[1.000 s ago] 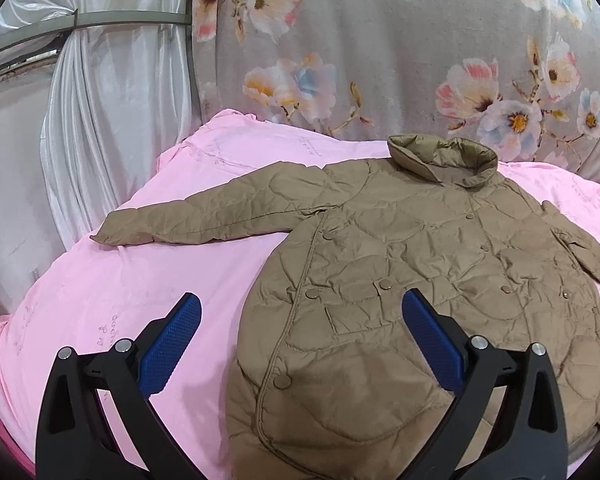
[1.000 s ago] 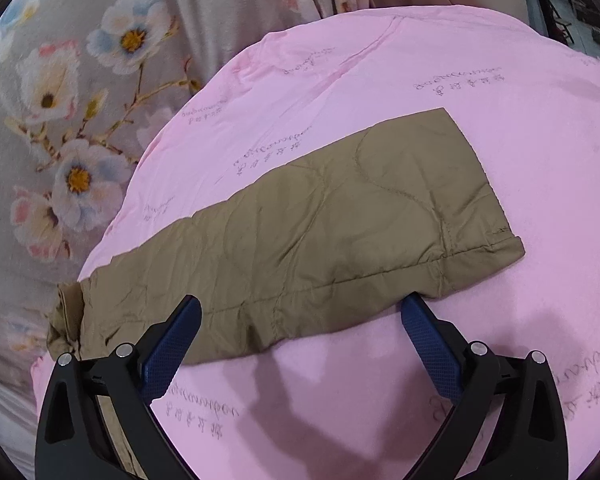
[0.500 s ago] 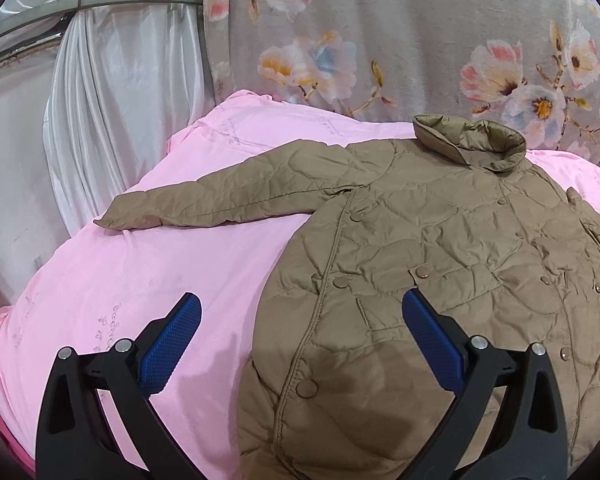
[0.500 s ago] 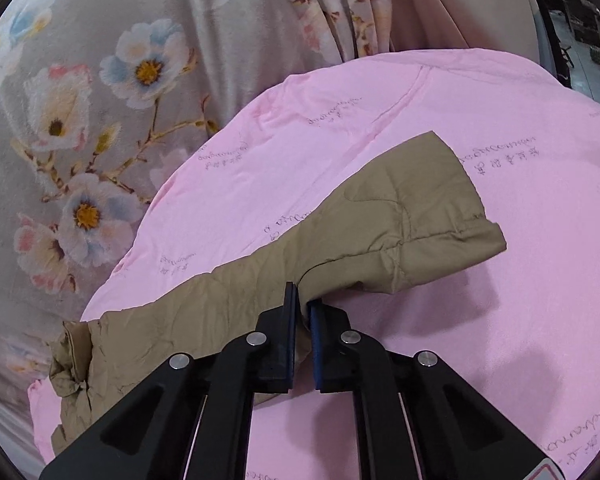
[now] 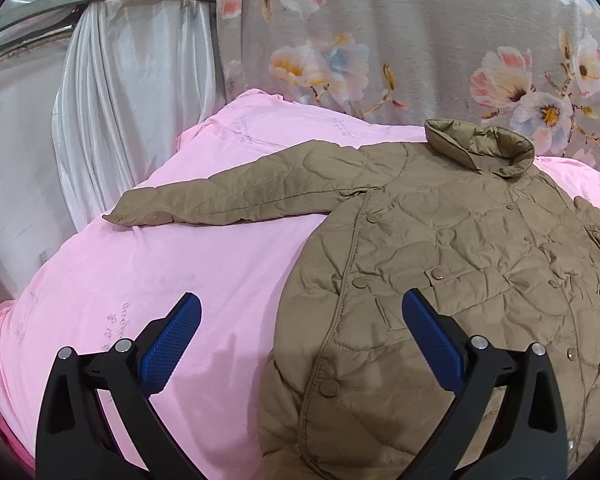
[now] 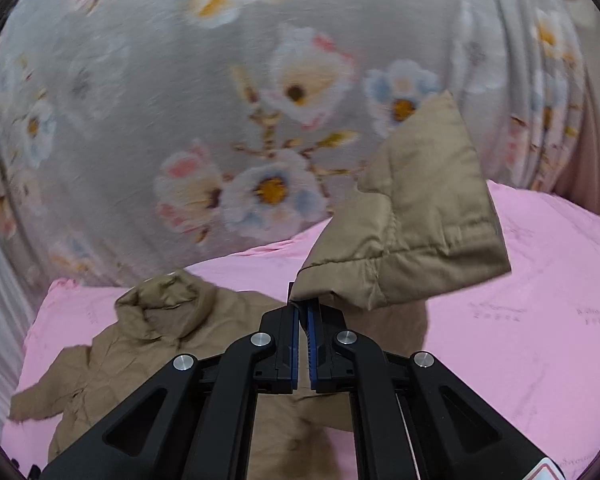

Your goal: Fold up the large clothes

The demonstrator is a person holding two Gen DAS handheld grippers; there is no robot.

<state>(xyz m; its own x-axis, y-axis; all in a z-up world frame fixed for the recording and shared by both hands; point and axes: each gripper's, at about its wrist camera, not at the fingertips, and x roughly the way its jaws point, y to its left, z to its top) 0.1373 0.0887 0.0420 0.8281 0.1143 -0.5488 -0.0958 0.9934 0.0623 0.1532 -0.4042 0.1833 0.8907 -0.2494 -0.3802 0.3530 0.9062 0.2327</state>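
holding the cuff end of the jacket's right sleeve (image 6: 412, 236), the right gripper (image 6: 303, 320) has its blue pads pressed together on the fabric edge; its jaws have just been closing, and the cloth is pinched between them. the sleeve end stands up and to the right of the closed tips, clear of the pink bedsheet (image 6: 540, 320). below and left of the tips the rest of the tan quilted jacket (image 6: 172, 344) lies on the sheet, its stand collar just beyond and to the left. behind everything hangs the grey floral curtain (image 6: 180, 80).

the left gripper (image 5: 300, 328) hovers with its jaws spread wide and nothing between the pads. its right finger (image 5: 432, 344) hangs over the jacket's front panel (image 5: 440, 280), its left finger over bare pink sheet. ahead and to the left of it, the jacket's left sleeve (image 5: 228, 200) lies stretched out flat, well apart from that claw. farther on sits the collar (image 5: 480, 148), and past that a white satin drape (image 5: 112, 100) beside the floral cloth.

as a judgement, the fold has barely begun: the body is spread flat and snapped shut, one sleeve is lifted ready to cross over the chest, and the other sleeve and the body folds are all still to do.
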